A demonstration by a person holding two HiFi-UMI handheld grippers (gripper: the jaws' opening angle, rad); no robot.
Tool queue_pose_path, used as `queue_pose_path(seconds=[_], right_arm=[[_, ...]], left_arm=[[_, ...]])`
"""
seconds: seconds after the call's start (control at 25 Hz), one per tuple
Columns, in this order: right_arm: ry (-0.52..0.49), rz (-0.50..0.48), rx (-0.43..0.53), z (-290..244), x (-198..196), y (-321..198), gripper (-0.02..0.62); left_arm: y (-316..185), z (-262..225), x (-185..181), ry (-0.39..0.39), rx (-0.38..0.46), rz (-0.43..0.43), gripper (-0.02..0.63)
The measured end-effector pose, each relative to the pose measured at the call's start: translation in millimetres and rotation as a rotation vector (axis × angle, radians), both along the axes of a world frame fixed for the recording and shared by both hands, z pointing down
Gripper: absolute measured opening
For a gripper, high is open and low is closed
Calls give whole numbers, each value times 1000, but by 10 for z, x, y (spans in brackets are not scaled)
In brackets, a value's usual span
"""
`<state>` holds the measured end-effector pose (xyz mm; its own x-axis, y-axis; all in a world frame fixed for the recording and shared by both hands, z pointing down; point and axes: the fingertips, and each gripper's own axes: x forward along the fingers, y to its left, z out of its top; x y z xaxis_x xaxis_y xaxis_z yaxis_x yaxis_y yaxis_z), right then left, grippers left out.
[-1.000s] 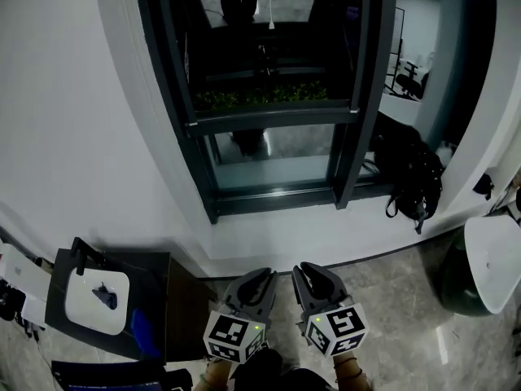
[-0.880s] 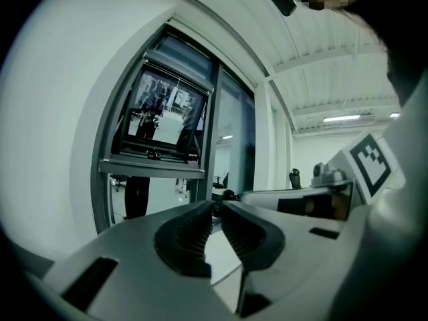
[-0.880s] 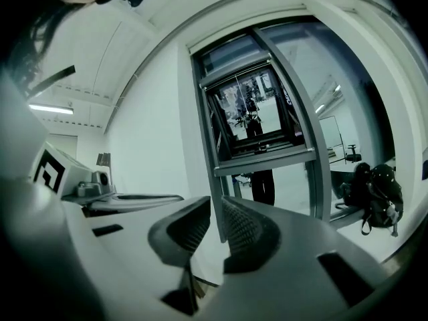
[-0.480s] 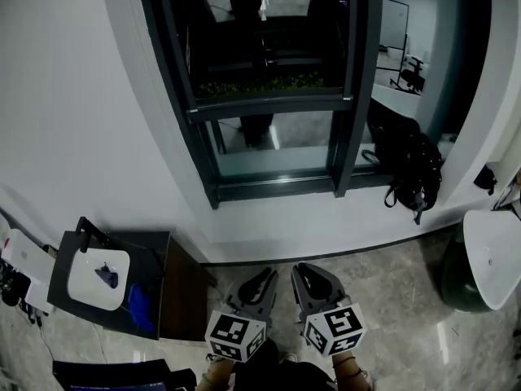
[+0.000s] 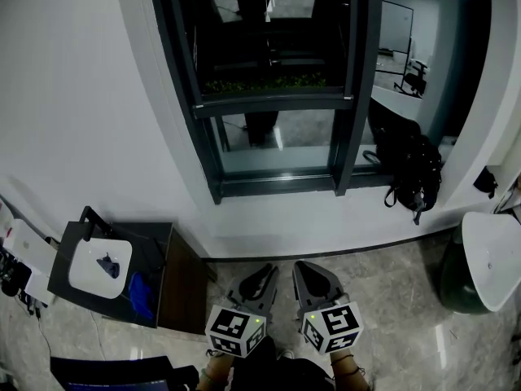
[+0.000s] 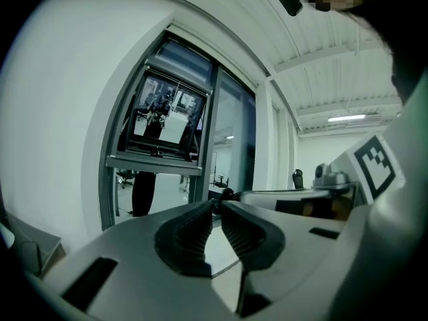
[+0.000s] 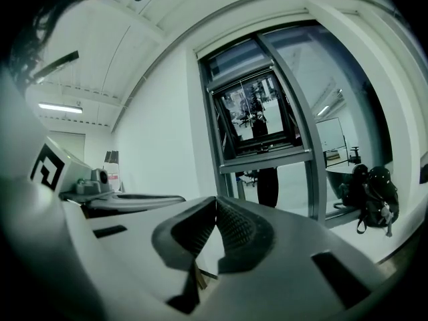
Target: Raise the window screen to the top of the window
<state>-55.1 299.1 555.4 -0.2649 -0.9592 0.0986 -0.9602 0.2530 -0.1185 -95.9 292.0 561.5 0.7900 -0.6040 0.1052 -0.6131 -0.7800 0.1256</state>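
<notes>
The window [image 5: 277, 88] has a dark frame set in a white wall, straight ahead of me. A horizontal dark bar [image 5: 277, 101] crosses it about midway up, with clear glass below and a darker panel above. That bar also shows in the left gripper view [image 6: 155, 162] and the right gripper view [image 7: 267, 158]. My left gripper [image 5: 265, 273] and right gripper [image 5: 303, 268] are held side by side low in front of me, well short of the window. Both are shut with nothing between the jaws [image 6: 217, 204] [image 7: 215, 201].
A black backpack [image 5: 411, 169] rests on the white sill [image 5: 309, 214] at the right. A dark cabinet [image 5: 167, 279] with a white tray [image 5: 98, 267] stands at the left by the wall. A white round object [image 5: 492, 259] and a dark bin [image 5: 454, 282] are at the right.
The head view has shifted, so the window and sill sit slightly higher in the picture. Both grippers stay shut and in about the same place.
</notes>
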Motion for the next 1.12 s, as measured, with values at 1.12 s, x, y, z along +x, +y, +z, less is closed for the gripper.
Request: queue_pose_path(seconds=[1.12], right_arm=[[19,13,-29,90,136,143,9]], left_arm=[[132,107,64,-20,-23,-4,41]])
